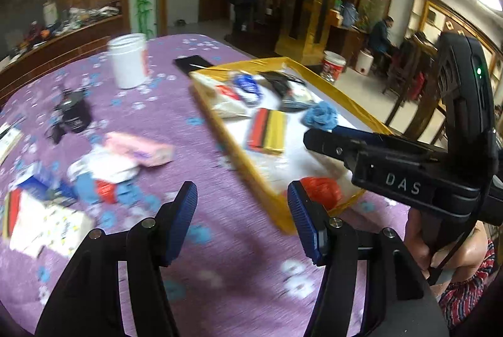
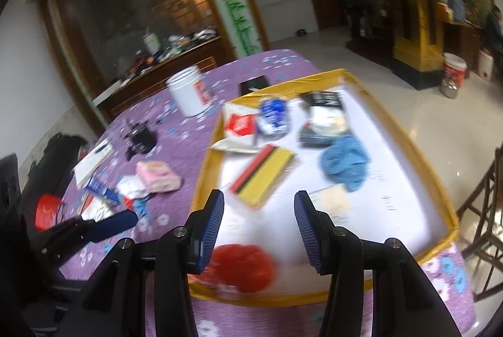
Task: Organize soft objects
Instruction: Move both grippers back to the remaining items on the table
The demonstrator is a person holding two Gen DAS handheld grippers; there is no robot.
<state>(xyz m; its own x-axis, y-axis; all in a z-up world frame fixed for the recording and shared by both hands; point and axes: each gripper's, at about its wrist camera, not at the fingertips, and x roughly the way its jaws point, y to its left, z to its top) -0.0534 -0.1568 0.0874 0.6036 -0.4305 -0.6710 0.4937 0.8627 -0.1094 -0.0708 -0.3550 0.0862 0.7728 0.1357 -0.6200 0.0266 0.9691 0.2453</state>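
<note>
Left tongs (image 1: 242, 208) stand spread and empty over the purple tabletop (image 1: 220, 242). Right tongs (image 2: 259, 217) stand spread and empty above the yellow-rimmed tray (image 2: 405, 136). The red soft ball (image 2: 242, 268) lies inside the tray's near corner; the blue cloth (image 2: 345, 161) lies mid-tray.
</note>
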